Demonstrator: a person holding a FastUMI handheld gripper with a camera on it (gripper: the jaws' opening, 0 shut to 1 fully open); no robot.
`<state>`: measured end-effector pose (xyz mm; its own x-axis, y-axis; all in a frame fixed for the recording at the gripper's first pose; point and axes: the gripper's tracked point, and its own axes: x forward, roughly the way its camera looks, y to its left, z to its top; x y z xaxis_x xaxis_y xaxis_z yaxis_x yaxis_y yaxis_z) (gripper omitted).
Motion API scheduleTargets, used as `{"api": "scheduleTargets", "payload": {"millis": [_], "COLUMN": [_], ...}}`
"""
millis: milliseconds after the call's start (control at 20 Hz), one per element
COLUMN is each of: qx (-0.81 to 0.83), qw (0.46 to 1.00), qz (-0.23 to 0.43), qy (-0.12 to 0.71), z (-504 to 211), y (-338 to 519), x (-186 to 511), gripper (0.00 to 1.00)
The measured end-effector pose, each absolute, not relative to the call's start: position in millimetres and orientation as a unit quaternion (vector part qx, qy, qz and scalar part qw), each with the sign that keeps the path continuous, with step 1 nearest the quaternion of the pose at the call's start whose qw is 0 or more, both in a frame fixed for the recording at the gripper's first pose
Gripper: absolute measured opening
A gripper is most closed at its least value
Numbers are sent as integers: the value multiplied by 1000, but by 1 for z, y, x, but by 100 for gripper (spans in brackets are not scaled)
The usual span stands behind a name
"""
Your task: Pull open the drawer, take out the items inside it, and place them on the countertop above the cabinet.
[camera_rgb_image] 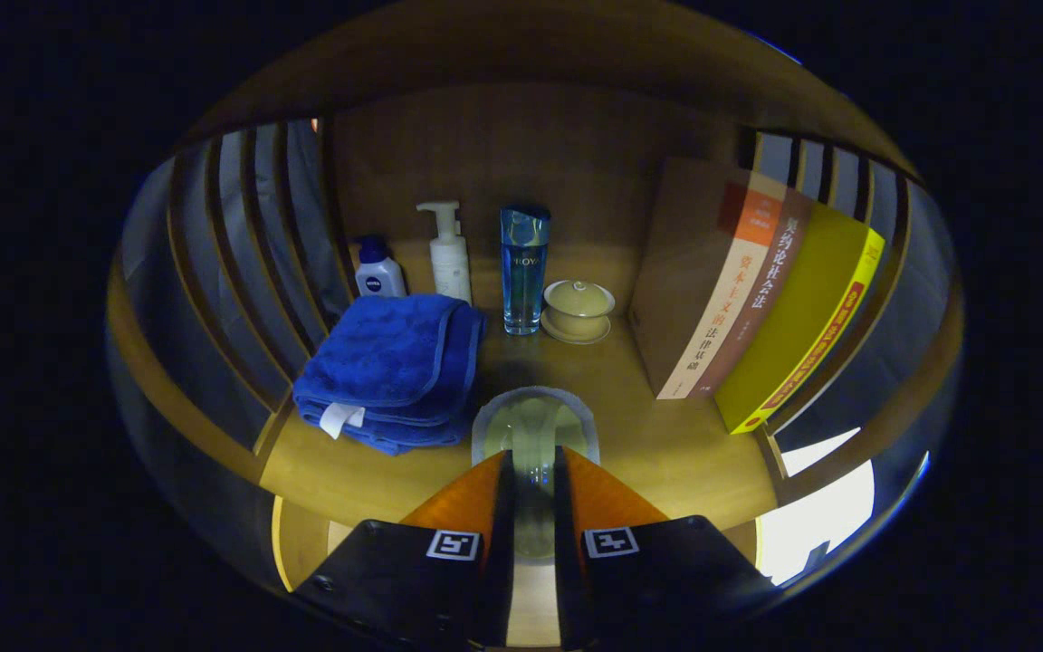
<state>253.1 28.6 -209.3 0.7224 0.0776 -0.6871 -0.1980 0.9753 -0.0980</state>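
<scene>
Between the tongs, upright glass.

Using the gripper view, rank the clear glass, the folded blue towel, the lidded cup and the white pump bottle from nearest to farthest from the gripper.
The gripper has its fingers closed on the clear glass.
1. Clear glass: between the fingers.
2. Folded blue towel: just ahead, on the left.
3. Lidded cup: beyond the fingers, slightly right, on its saucer.
4. White pump bottle: by the back wall, behind the towel.

NIVEA on small blue-capped bottle; ROYO on tall blue bottle; Chinese titles on book spines.
</scene>
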Motion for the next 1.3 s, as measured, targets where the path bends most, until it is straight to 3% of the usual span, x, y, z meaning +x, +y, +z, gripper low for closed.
{"api": "scheduleTargets", "payload": {"millis": [250, 400, 700, 750, 1300], "qx": [-91, -93, -94, -94, -48], "qw": [925, 928, 948, 953, 983], "qz": [66, 69, 62, 61, 74], "qy": [363, 353, 297, 282, 162], "z": [-227, -219, -181, -171, -88], "y": [28, 32, 30, 31, 21], "x": [269, 267, 257, 254, 153], "gripper": [29, 36, 95, 99, 99]}}
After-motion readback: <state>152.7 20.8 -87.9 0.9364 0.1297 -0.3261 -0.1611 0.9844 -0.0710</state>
